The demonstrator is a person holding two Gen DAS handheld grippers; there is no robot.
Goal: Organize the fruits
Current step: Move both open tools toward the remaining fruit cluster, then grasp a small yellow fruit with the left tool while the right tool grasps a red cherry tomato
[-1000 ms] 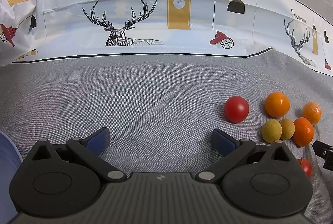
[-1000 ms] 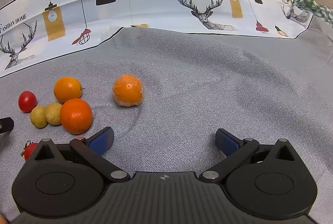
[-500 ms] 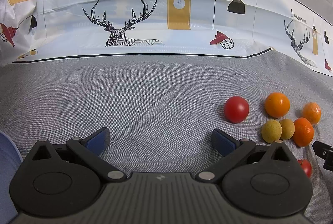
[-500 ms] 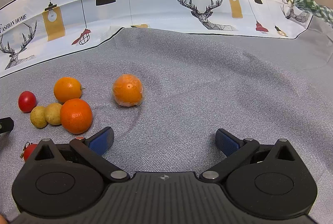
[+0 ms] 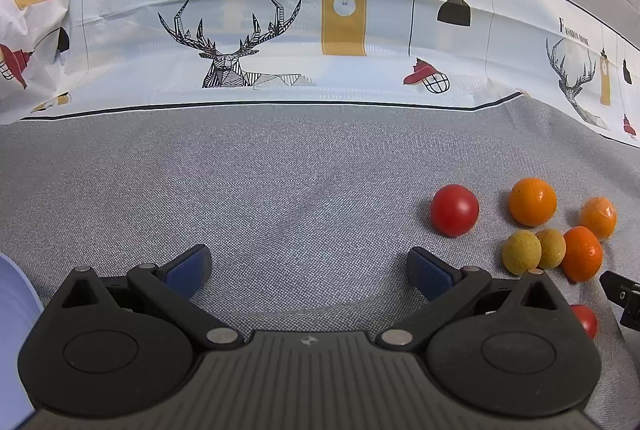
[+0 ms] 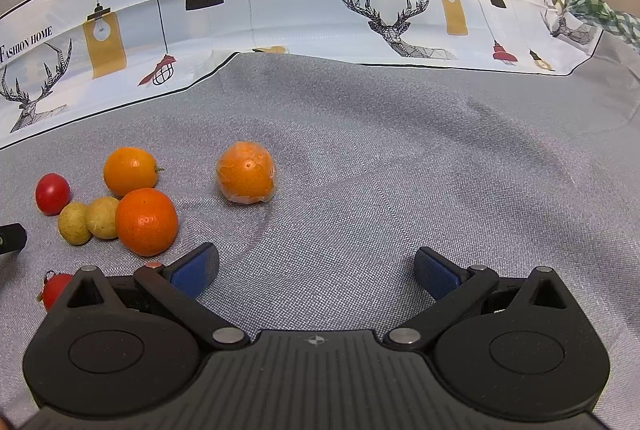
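Nothing has shifted in the last second. Your left gripper point(image 5: 307, 266) stays spread and empty, the tomato point(image 5: 454, 210) ahead to its right. Your right gripper point(image 6: 316, 268) is likewise spread; the oranges point(image 6: 146, 221) lie ahead-left, untouched. Sorting hasn't begun; pick a fruit.

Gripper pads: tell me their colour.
Blue pads on black fingers; the right wrist view shows them best.
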